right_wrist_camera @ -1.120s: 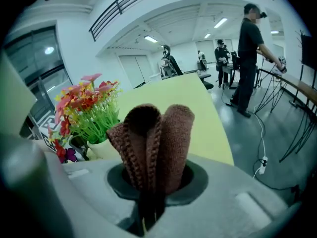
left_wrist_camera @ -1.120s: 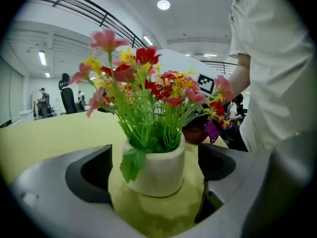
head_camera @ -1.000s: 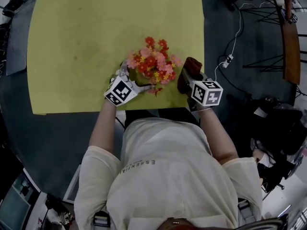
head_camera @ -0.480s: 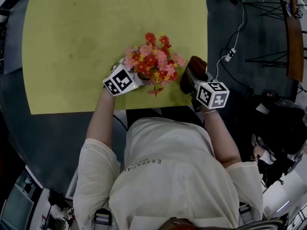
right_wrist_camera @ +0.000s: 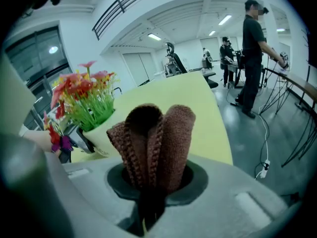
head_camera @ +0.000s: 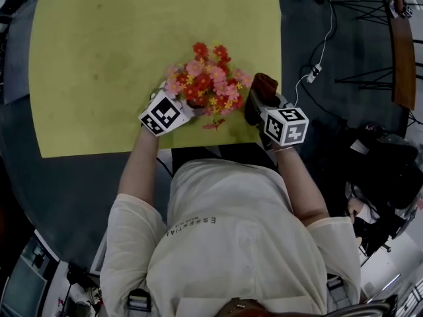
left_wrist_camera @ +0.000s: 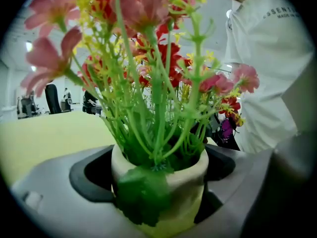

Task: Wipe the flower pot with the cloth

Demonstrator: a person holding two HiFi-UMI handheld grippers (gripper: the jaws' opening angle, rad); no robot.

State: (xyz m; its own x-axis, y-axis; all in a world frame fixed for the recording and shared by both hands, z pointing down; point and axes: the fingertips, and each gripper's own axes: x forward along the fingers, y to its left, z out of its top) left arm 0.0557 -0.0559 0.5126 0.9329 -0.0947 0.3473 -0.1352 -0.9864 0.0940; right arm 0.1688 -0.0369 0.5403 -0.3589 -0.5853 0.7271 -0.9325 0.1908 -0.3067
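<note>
Head view steeply down over table (head_camera: 99, 58); gripper views close, facing the shared flower pot (left_wrist_camera: 190, 180) from opposite sides

A lab-like hall is shown: strip lights (right_wrist_camera: 225, 20) are set in a white ceiling, people (right_wrist_camera: 253, 53) are seen standing at work, and cables (head_camera: 324, 48) and tripods (head_camera: 370, 81) are spread over a grey floor (head_camera: 297, 18).

Yellow-green tabletop (head_camera: 99, 58), white cable (head_camera: 312, 74) on dark floor (head_camera: 350, 117), standing person in black (right_wrist_camera: 255, 48), wooden plank (head_camera: 400, 51)
</note>
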